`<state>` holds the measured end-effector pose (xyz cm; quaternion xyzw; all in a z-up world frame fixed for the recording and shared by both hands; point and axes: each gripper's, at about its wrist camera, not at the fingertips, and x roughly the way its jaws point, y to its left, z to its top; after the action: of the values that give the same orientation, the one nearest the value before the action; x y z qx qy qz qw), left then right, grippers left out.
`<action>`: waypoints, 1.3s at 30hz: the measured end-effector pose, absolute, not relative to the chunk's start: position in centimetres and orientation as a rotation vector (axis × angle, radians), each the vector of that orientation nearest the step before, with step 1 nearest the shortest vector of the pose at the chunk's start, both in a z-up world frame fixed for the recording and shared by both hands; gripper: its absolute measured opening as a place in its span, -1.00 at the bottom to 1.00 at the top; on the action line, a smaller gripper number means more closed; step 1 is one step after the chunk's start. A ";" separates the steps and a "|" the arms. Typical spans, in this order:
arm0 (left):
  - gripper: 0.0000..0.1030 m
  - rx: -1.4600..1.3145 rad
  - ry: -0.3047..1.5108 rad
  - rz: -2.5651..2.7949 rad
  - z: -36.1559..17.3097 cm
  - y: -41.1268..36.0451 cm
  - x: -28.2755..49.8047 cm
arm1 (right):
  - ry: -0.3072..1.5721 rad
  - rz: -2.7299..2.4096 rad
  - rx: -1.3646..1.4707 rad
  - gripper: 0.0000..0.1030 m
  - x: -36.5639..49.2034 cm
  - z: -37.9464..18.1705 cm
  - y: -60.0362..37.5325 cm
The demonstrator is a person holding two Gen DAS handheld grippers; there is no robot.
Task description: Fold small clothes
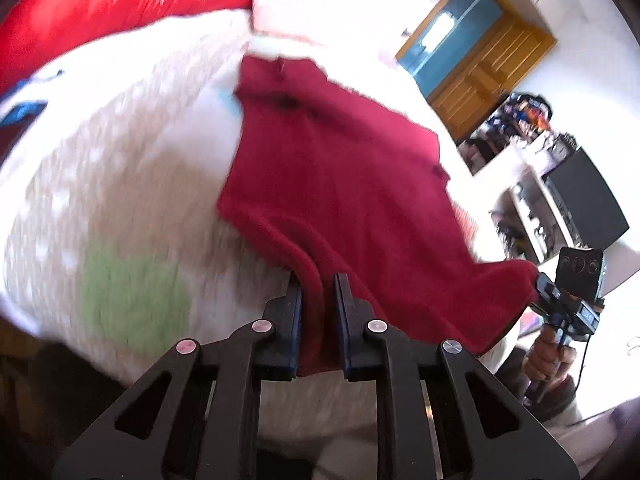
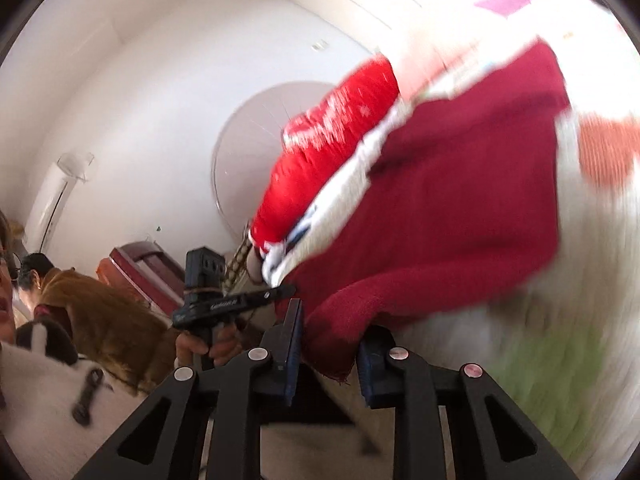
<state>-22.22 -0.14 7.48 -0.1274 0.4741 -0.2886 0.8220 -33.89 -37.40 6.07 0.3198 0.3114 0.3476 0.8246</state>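
Observation:
A dark red knitted garment (image 1: 340,184) lies spread over a white patterned bedspread (image 1: 120,184). My left gripper (image 1: 318,284) is shut on the garment's near edge, cloth bunched between its pads. My right gripper (image 2: 332,320) is shut on another corner of the same garment (image 2: 448,216), which is lifted off the bed. The right gripper also shows in the left wrist view (image 1: 540,284) at the garment's right corner. The left gripper shows in the right wrist view (image 2: 288,290) at the garment's left edge. Both views are motion-blurred.
A bright red blanket (image 1: 112,12) lies at the head of the bed. A wooden door (image 1: 480,60) and cluttered white shelves (image 1: 532,184) stand to the right. A person in a brown coat (image 2: 92,308) stands beside the bed.

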 end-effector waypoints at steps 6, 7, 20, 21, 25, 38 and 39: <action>-0.79 -0.290 0.895 -0.627 11.2 -2.7 -15.4 | 0.508 0.633 0.661 -0.62 -27.6 9.6 -40.2; -0.80 -0.301 0.887 -0.628 11.6 -3.4 -13.6 | 0.489 0.614 0.658 -0.63 -26.2 10.0 -40.7; -0.86 -0.292 0.943 -0.526 8.9 -9.4 1.3 | 0.488 0.422 0.677 -0.66 -13.1 10.1 -47.8; -0.86 -0.294 0.947 -0.517 8.7 -9.5 2.0 | 0.491 0.414 0.677 -0.66 -12.3 10.1 -48.1; -0.87 -0.291 0.938 -0.480 8.7 -9.9 4.3 | 0.507 0.384 0.646 -0.66 -8.9 10.2 -48.3; 0.02 -0.257 0.907 -0.475 9.5 -9.5 7.5 | 0.592 0.149 0.700 0.13 -5.2 7.5 -51.6; 0.29 -0.248 0.910 -0.490 9.4 -9.6 7.3 | 0.580 0.147 0.700 0.14 -5.8 8.0 -52.0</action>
<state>7.27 -9.56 9.41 -0.1180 0.4340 -0.2335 0.8621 -5.79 -51.96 8.01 0.3379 0.2797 0.0709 0.8958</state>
